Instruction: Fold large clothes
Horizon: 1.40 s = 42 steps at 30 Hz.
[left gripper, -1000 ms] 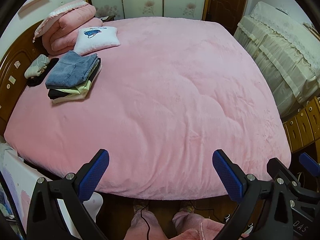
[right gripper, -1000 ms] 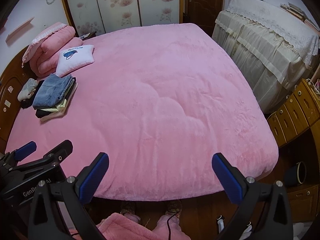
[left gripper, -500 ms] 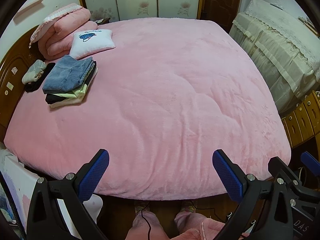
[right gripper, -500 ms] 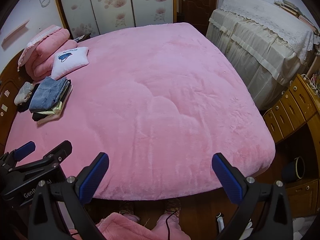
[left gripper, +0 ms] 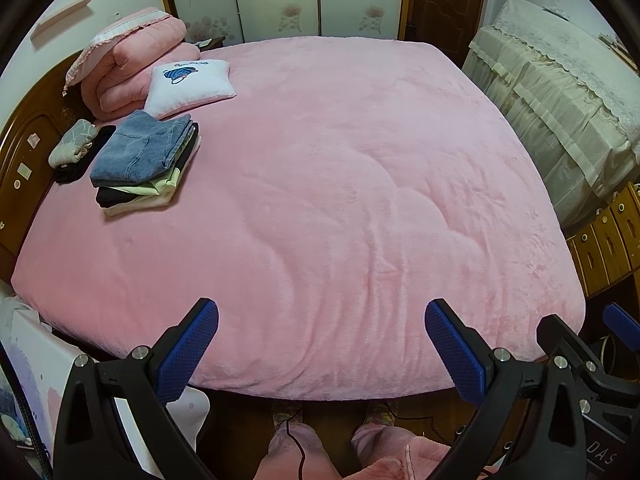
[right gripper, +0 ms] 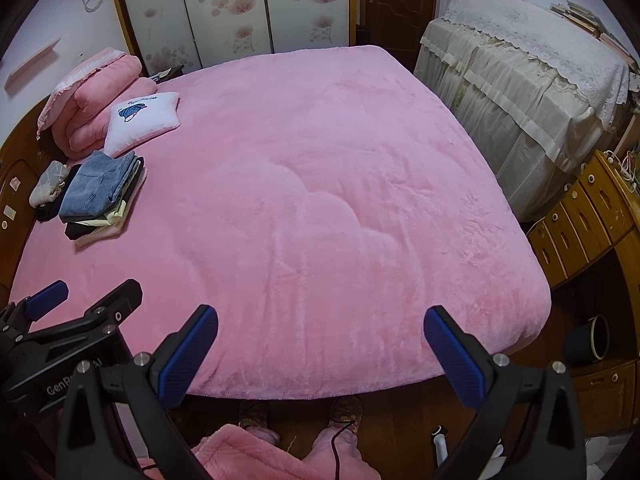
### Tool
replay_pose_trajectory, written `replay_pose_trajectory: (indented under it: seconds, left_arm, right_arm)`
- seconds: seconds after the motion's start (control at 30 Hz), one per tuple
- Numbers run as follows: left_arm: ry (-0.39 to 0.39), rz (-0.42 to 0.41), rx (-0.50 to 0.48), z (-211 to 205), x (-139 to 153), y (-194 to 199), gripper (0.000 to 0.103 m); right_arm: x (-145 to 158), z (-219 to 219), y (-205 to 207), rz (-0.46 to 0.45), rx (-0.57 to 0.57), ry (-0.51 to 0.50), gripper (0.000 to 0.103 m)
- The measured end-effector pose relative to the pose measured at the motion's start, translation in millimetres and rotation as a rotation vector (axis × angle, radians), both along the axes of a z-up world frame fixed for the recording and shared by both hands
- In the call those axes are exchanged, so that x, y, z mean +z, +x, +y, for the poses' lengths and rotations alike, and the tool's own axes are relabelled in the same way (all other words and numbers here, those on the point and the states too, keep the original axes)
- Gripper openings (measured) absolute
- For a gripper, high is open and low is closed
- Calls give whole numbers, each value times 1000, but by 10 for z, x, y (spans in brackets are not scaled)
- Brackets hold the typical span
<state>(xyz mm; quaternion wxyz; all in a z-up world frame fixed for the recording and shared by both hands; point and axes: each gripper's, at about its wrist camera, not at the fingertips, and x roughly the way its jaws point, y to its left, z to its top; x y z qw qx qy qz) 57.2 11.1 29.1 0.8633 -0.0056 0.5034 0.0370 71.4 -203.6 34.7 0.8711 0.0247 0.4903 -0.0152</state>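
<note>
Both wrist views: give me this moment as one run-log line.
left gripper: open, empty | right gripper: open, empty | folded clothes stack topped by blue denim: near headboard | pink plush bedspread: no garment laid out

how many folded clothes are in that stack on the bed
4 visible layers in the stack, near the headboard side of the pink bed: blue denim on top, then a black, a pale green and a cream one. Thinner pieces may be hidden between.

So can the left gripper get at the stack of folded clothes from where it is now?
Probably not without stepping closer. The left gripper hangs open at the foot of the bed, and the stack of folded clothes sits far off near the headboard. Nothing lies between them but open pink bedding.
</note>
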Motion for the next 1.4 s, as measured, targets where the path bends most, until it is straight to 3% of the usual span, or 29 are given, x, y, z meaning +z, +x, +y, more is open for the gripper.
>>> replay_pose_trajectory:
  seconds: [1.4]
  left_arm:
    - [21, 7, 11, 15, -20, -79, 102]
  right_arm:
    - [-40, -26, 37, 15, 14, 15, 103]
